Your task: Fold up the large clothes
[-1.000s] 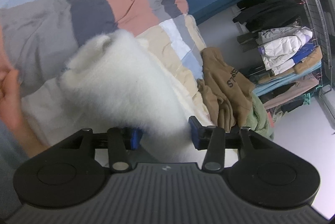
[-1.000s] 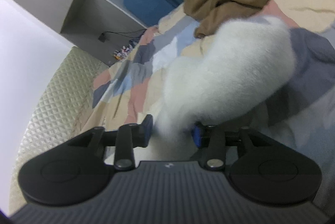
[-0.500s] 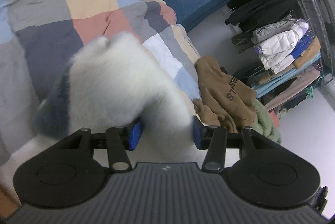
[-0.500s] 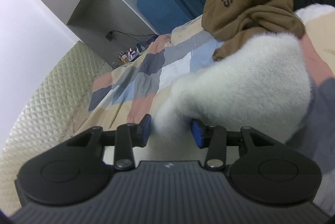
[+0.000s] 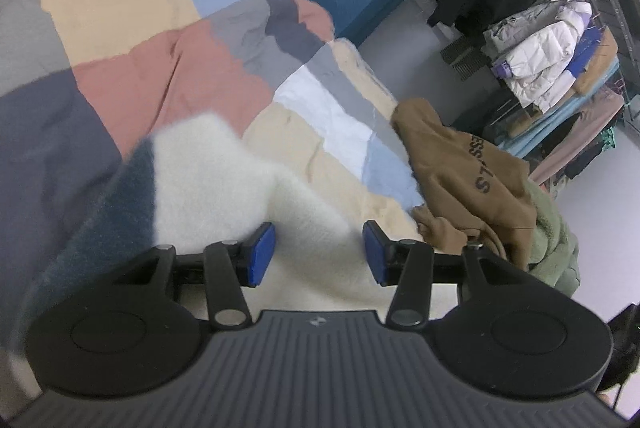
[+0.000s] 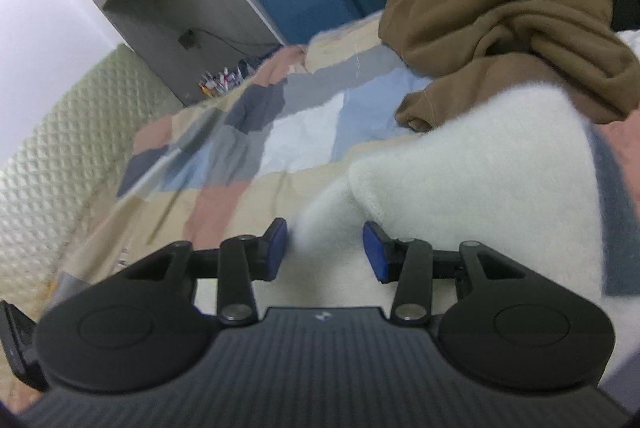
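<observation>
Left tongs: pads partly spread with the white fleece garment bunched between them, apparently pinched; right tongs: same, fleece edge between the blue pads. The garment lies on the patchwork bed cover right ahead of both tongs, dark stripe on its far side from each. Beyond it: brown hoodie and green fleece ahead-right of left tongs, clothes rack further out.

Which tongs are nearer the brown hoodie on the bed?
Hard to call. The brown hoodie lies ahead-right of the right tongs, and ahead-right of the left tongs too. Both hold the white fleece garment, well short of it.
</observation>
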### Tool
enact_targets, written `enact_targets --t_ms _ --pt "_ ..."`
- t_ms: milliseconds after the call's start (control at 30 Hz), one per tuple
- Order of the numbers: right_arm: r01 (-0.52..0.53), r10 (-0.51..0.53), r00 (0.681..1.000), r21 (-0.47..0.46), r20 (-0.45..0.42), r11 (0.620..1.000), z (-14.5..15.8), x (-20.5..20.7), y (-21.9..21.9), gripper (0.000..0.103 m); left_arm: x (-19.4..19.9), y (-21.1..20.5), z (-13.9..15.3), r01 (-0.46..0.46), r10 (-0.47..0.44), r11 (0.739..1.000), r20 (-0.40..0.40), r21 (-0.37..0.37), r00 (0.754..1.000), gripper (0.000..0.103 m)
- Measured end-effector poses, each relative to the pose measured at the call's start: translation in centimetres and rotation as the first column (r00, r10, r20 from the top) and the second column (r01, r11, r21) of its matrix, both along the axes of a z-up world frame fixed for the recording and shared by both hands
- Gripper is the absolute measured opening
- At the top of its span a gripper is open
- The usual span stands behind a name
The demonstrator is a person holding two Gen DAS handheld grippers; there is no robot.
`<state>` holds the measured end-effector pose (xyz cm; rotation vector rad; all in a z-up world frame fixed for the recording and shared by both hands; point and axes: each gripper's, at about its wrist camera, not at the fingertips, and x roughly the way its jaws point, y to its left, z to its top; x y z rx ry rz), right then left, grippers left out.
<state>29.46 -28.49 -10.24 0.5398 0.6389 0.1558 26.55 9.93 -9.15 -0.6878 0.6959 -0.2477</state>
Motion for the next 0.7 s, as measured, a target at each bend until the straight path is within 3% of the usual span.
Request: enact_targets --t_ms 233,600,700 --pt "-0.007 0.006 0.998 -0.016 -0.054 1.0 -3.2 4.6 0.0 0.044 3.1 -0.4 -1.5 0.059 -0.062 0.995 0.025 0.085 0.998 0.054" --pt "-0.032 0.032 0.998 0.008 -0.049 0.999 -2.1 3.8 -0.6 0.045 1.2 0.3 -0.3 0.053 -0.062 0.991 0.072 0.123 0.995 0.056" --pt "-0.041 0.041 0.999 -0.018 -0.019 0.999 -0.8 2.4 -0.9 0.057 0.0 1.2 0.7 0.005 -0.02 0.988 0.095 0.154 0.995 0.061"
